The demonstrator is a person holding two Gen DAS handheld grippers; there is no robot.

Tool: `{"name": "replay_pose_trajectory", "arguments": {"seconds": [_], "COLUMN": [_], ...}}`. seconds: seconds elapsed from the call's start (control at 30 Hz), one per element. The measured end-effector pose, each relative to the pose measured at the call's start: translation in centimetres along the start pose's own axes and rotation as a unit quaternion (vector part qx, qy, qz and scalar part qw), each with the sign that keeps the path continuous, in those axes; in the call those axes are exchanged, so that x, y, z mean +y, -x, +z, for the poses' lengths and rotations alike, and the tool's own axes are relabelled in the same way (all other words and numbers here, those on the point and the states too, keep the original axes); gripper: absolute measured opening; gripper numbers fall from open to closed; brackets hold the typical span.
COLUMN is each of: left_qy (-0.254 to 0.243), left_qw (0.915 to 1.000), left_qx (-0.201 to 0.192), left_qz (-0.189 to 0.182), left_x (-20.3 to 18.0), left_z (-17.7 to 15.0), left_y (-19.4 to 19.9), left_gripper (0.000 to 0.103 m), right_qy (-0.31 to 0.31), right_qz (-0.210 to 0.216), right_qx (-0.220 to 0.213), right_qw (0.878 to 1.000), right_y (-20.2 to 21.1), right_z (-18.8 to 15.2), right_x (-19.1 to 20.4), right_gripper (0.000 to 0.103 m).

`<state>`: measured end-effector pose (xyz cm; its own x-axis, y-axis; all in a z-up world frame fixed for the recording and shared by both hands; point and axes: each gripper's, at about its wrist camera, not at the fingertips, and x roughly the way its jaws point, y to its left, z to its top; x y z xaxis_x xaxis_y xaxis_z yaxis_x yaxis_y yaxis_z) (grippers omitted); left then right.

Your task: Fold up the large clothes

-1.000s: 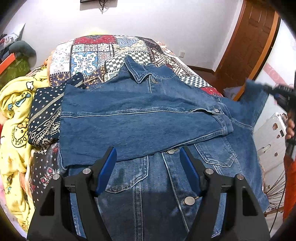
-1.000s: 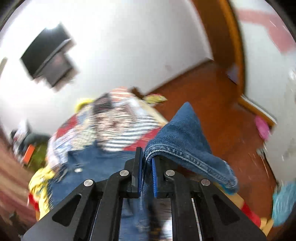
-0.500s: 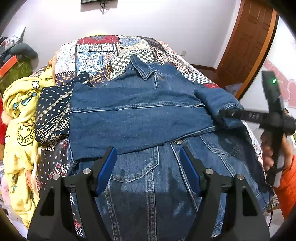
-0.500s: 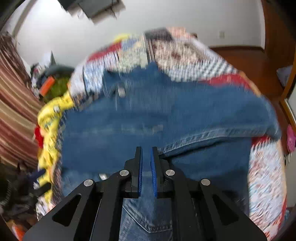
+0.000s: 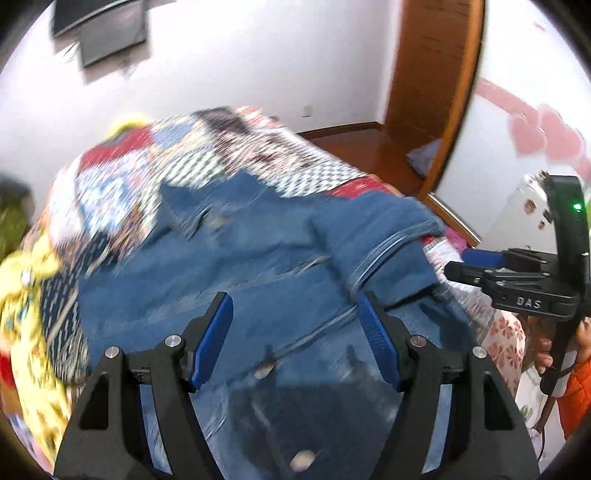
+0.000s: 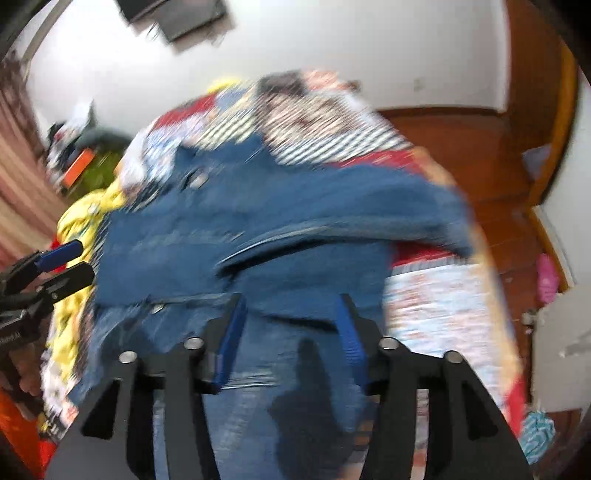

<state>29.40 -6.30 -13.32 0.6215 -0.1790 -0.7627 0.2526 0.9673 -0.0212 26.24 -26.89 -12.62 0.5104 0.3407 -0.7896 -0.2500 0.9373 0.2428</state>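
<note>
A blue denim jacket (image 5: 258,280) lies front up on the patchwork bed, both sleeves folded across its chest. It also shows in the right wrist view (image 6: 288,229). My left gripper (image 5: 295,325) is open and empty above the jacket's lower front. My right gripper (image 6: 290,325) is open and empty above the jacket's lower right side. It also shows in the left wrist view (image 5: 461,264) at the right, beside the folded sleeve's cuff (image 5: 399,243). Both views are blurred by motion.
A patchwork quilt (image 5: 229,151) covers the bed. Yellow printed cloth (image 5: 22,295) lies at the bed's left edge. A wooden door (image 5: 436,81) and wood floor (image 6: 461,136) are to the right. A screen (image 5: 107,33) hangs on the wall.
My right gripper carried the right sleeve across the jacket, laid it on the chest and opened, letting it go. Both cameras tilted upward; my left gripper stayed open.
</note>
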Motion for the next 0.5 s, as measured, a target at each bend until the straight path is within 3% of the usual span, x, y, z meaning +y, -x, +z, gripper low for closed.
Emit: {"name": "replay_pose_trajectory", "arguments": {"seconds": [0.13,0.2,0.33,0.5], "left_qy": [-0.047,-0.069,-0.115,-0.157], "left_qw": [0.9986,0.9971,0.9917,0.9835], "left_qx": [0.01,0.017,0.043,0.083], "left_qz": [-0.019,-0.026,-0.039,-0.031], "left_x": [-3.6,-5.4,-8.7,-11.1], "left_z": [3.5,4.6,6.1,6.1], "left_y": [-2.9,-4.6,-8.8,-14.3], "left_gripper": [0.07,0.07,0.07,0.067], "right_qy": [-0.03,-0.043,-0.058,-0.078], "right_qz": [-0.046,-0.066,-0.091,-0.08], "right_qx": [-0.031,-0.04,-0.038,-0.02], "right_qw": [0.998,0.996,0.993,0.994], "right_y": [2.1,2.7,2.8,0.8], "right_z": [0.2,0.2,-0.2,-0.4], "right_x": [-3.6,-5.2,-7.4,-8.4], "right_gripper": [0.071,0.074,0.075,0.075]}}
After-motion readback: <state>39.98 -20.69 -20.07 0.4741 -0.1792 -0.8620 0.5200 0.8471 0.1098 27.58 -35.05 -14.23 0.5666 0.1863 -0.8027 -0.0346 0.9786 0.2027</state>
